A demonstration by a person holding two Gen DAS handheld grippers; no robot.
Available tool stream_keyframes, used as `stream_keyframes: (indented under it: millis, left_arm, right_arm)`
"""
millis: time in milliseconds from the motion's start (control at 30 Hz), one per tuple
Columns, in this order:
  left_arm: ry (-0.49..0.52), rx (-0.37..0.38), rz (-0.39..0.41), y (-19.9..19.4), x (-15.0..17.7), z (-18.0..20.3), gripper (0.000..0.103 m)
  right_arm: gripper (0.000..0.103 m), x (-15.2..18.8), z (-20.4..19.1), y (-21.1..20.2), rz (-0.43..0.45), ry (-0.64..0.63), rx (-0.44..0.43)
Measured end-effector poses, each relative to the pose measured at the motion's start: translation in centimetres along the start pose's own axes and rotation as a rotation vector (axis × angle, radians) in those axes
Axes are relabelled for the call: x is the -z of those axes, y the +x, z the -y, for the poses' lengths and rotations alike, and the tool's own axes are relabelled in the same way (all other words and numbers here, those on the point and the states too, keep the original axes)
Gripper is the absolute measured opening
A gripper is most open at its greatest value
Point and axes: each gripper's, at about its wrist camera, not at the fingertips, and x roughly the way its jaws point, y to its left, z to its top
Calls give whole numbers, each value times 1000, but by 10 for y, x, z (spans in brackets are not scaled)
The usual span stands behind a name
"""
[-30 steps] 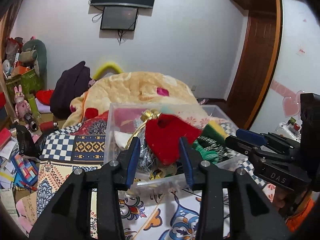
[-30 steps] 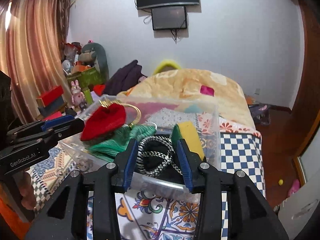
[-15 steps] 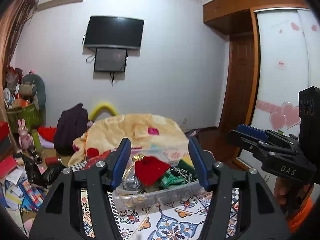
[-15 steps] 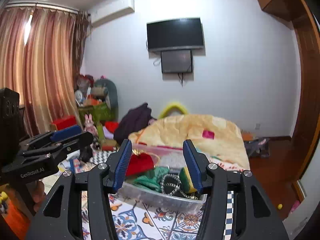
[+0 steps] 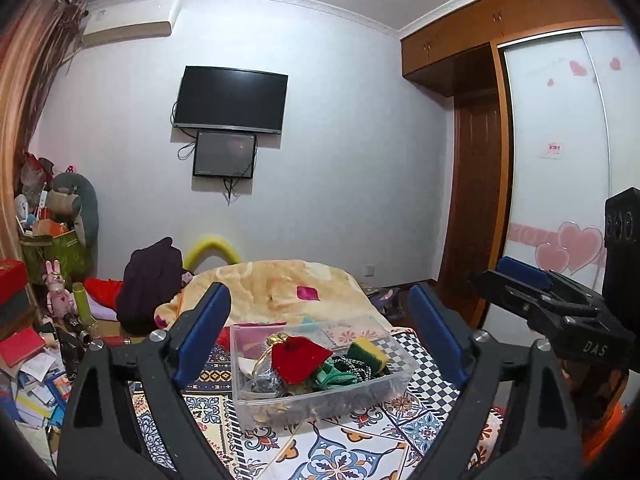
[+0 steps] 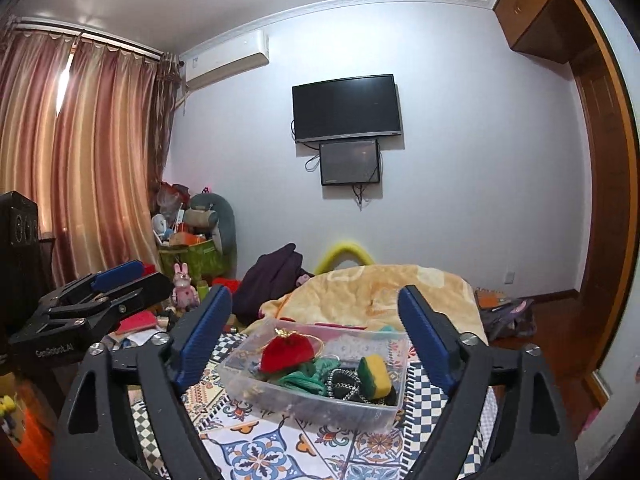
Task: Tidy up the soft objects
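A clear plastic bin (image 5: 320, 404) (image 6: 312, 404) stands on the patterned cover. In it lie a red pouch (image 5: 300, 360) (image 6: 286, 352), a yellow-green sponge (image 5: 366, 352) (image 6: 374, 376), a green cloth (image 5: 334, 376) (image 6: 304, 378) and a black-and-white cord (image 6: 344, 384). My left gripper (image 5: 318, 308) hovers short of the bin and above it, its jaws opening wide with nothing between them. My right gripper (image 6: 314, 300) is held the same way, jaws opening and empty. Each gripper also shows in the other's view, the right gripper (image 5: 516, 270) at the right edge and the left gripper (image 6: 120, 276) at the left edge.
Behind the bin lie a rumpled yellow blanket (image 5: 280, 288) and a dark heap of clothes (image 5: 148, 284). Books, toys and a green box (image 6: 192, 256) crowd the floor on the left. A wardrobe door (image 5: 560, 200) stands on the right. The patterned cover (image 5: 328, 452) reaches toward me.
Both grippers drew back and rose away from the bin while their jaws spread wide. The bin now sits farther off and lower in both views.
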Motion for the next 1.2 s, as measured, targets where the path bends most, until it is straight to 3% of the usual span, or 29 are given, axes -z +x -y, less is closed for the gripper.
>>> stream_keyframes:
  millis: [100, 333, 1200]
  left_arm:
    - [1, -2, 1, -2, 1, 2, 101]
    - [1, -10, -6, -2, 5, 2, 102]
    - [8, -14, -15, -3, 10, 4, 102]
  right_arm:
    - [91, 3, -3, -1, 1, -4, 1]
    - [102, 5, -6, -6, 20, -11, 7]
    - [103, 8, -2, -7, 17, 4, 9]
